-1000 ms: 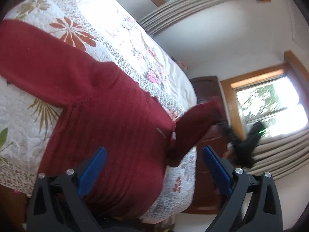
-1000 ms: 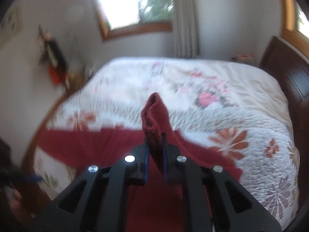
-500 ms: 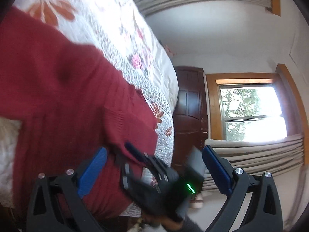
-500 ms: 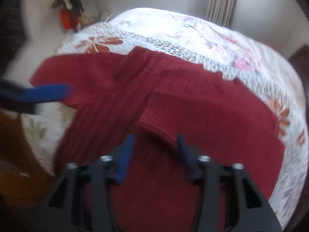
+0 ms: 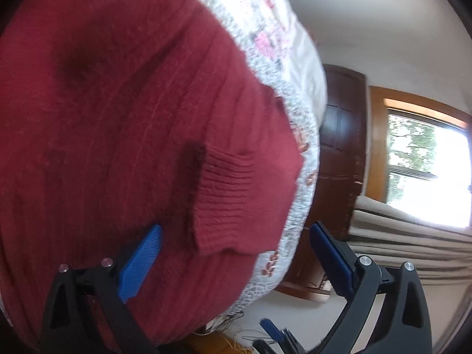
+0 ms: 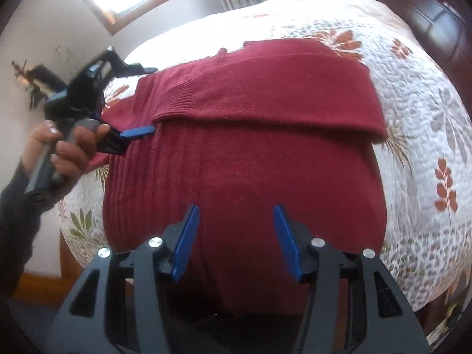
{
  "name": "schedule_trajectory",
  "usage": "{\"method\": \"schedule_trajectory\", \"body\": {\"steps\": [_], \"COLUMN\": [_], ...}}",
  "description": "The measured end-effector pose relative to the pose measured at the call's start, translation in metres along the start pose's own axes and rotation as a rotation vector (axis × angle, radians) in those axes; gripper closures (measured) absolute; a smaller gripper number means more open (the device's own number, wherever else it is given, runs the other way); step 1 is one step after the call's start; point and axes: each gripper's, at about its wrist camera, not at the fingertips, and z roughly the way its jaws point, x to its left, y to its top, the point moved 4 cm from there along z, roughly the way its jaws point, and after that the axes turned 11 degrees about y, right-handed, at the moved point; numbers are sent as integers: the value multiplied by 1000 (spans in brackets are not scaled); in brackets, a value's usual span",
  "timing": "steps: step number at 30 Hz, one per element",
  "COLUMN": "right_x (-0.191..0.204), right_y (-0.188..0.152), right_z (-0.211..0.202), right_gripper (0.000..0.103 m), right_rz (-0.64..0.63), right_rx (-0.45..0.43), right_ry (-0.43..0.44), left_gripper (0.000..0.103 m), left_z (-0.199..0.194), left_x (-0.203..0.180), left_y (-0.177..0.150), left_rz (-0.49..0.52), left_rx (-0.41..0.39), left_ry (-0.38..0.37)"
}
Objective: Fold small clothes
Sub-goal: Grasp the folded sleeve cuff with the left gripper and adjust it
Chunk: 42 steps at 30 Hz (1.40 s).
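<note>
Sweater: a dark red ribbed knit sweater [image 6: 242,159] lay flat on the bed, its hem toward the right-wrist camera.
Folded sleeve: one sleeve [image 6: 265,97] lay across the sweater's upper body, its ribbed cuff [image 5: 224,194] resting on the sweater's front.
Second sleeve: a strip of red knit [image 6: 118,115] extended off the sweater's far-left side onto the quilt, partly hidden by the left claw.
Bed cover: a white quilt [image 6: 419,124] printed with rust and green leaves and pink flowers lay beneath the sweater on all sides.
Left claw: the left claw [image 5: 236,253] hovered just over the cuff with its blue pads wide apart, nothing between them; in the right-wrist view it [image 6: 129,100] sat at the sweater's left edge, one blue pad level with the cuff end.
Hand: a hand [image 6: 63,147] in a dark sleeve gripped the left claw's handle, beside the sweater.
Right claw: the right claw [image 6: 236,236] hung over the sweater's lower body, pads apart and empty.
Headboard: dark wood [image 6: 427,14] stood beyond the sweater's far-right side.
Window: a wood-framed window [image 5: 427,171] with pale curtains [image 5: 407,230] showed past the bed's edge.
</note>
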Motion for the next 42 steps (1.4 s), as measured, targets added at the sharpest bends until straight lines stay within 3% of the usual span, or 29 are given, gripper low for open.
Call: {"method": "schedule_trajectory", "body": {"steps": [7, 10, 12, 13, 15, 16, 19, 24, 31, 33, 36, 42], "right_x": [16, 24, 25, 26, 25, 24, 18, 9, 4, 1, -2, 1], "right_y": [10, 6, 5, 3, 1, 0, -2, -2, -5, -6, -7, -4], "right_z": [-4, -2, -3, -3, -4, -5, -5, -5, -6, -5, -2, 1], "right_gripper": [46, 45, 45, 45, 45, 45, 45, 45, 44, 44, 44, 44], "right_rz": [6, -9, -11, -11, -12, -11, 2, 26, 37, 47, 61, 44], "right_rx": [-33, -27, -19, -16, -13, -12, -14, -20, -25, -23, -12, 3], "right_ry": [53, 74, 81, 83, 87, 88, 86, 91, 88, 89, 93, 89], "left_gripper": [6, 26, 52, 59, 91, 95, 97, 97, 97, 97, 97, 97], "left_z": [9, 9, 15, 18, 20, 18, 7, -18, -104, -122, -129, -85], "left_x": [-13, -23, -22, -21, -17, -16, -23, -76, -111, -99, -62, 8], "left_y": [6, 4, 4, 5, 8, 10, 10, 7, 14, 19, 36, 44], "left_rz": [37, 73, 71, 69, 60, 67, 114, 276, 437, 439, 360, 211], "left_rx": [19, 29, 57, 66, 66, 48, 20, -14, -148, -177, -169, -106], "left_ry": [36, 47, 57, 79, 115, 148, 154, 145, 130, 142, 160, 179]}}
